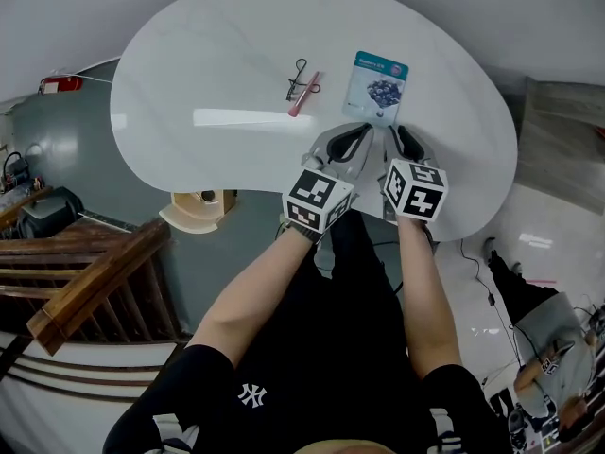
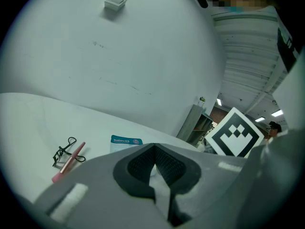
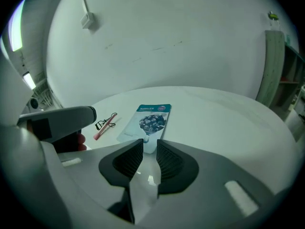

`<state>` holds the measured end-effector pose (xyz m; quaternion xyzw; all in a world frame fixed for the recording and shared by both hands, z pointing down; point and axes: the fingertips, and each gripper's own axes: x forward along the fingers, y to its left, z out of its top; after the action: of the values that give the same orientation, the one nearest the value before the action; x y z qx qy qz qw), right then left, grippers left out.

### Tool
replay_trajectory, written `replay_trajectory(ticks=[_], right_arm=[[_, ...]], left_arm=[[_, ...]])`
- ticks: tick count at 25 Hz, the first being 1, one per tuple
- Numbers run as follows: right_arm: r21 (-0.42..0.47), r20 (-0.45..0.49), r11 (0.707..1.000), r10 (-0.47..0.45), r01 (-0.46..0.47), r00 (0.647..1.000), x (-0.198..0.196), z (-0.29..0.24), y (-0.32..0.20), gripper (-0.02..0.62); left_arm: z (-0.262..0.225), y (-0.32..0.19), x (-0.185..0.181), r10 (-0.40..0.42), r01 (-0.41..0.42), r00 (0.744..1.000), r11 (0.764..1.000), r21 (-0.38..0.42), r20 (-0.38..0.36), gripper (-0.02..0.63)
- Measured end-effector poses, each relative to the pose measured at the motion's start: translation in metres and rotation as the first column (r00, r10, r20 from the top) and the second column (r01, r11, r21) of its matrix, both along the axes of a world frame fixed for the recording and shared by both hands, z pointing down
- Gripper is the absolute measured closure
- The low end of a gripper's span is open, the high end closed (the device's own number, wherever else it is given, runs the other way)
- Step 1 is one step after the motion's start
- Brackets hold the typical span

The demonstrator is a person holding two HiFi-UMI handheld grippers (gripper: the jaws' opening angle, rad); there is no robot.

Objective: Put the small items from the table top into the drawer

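White kidney-shaped counter [image 1: 189,64] fills the top of the head view, w/ a plain pale wall behind it in both gripper views; the task's things all lie on it.

Blue sachet [image 1: 378,85] w/ a blueberry print lies flat nr the counter's near edge. Black eyelash curler [image 1: 297,78] sits to the sachet's left in head view, apart from it; pink stick [image 1: 304,94] lies slanted btwn curler and sachet, across the curler's handle loops and clear of the sachet.

Right claw [image 3: 149,144] hangs just short of the sachet's near edge, pointing down toward it; jaws stand moderately apart w/ nothing btwn the pads, only bare counter and the sachet's edge showing thru the gap. Left claw [image 2: 155,149] is just beside it, to the near-left of the sachet; its jaws are narrow, tips meeting, nothing held. Marker cubes [image 1: 319,200] sit side by side, nearer the person than the sachet; forearms bare, dark top.

Further out from the sachet:
- small white box [image 2: 114,3] on a cable, on the wall above
- beige stool-like thing [image 1: 198,211] under the counter's edge, to the near-left
- wooden stair rail [image 1: 95,272], far left
- seated person [image 1: 553,348] on the floor, off to the right and nearer the camera
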<state>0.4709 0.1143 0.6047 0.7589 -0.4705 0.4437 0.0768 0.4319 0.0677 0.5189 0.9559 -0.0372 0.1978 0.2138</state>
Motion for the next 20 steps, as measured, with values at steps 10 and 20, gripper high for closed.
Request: replay_trajectory(ticks=[10,20], right_arm=[[-0.032,0.174,0.998,0.065,-0.061,0.983,0.001,0.030,-0.005,0.479],[-0.048,0.237,0.995,0.096,-0.087,0.967,0.003,0.033,-0.007,0.568]], left_arm=[[0.012,-0.006,-0.001,-0.011,0.012,0.999,1.000,-0.006,0.033,0.606],[0.009,-0.009,-0.005,-0.018,0.019,0.999,1.000,-0.008,0.038,0.605]])
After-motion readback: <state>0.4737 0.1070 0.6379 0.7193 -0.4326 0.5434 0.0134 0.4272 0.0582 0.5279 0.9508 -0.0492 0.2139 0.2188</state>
